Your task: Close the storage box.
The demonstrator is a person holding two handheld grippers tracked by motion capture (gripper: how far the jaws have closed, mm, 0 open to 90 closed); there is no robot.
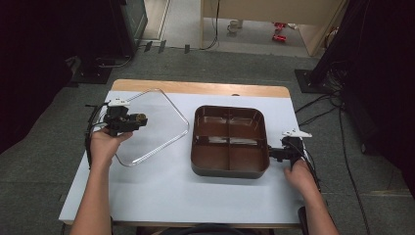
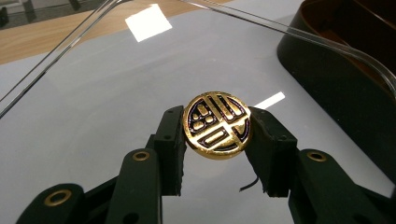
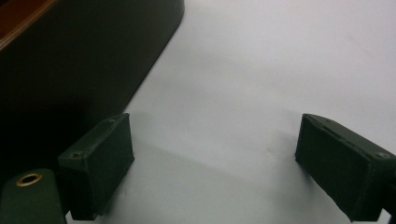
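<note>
While the left hand-held gripper [image 2: 217,135] is clamped on the round gold knob [image 2: 217,125] of the clear lid [image 1: 147,125], the knob's face shows a gold-on-black emblem, no legible text. Lid sits tilted over the tabletop's [image 1: 195,191] left side, its right corner near the brown 4-compartment tray [image 1: 230,169] w/o touching. Right hand-held gripper [image 3: 212,158]: jaws apart, nothing between, just beside tray's right edge. Front of tabletop is free.

Only a stylised gold-on-black emblem on the round knob [image 2: 217,125], no legible words
</note>
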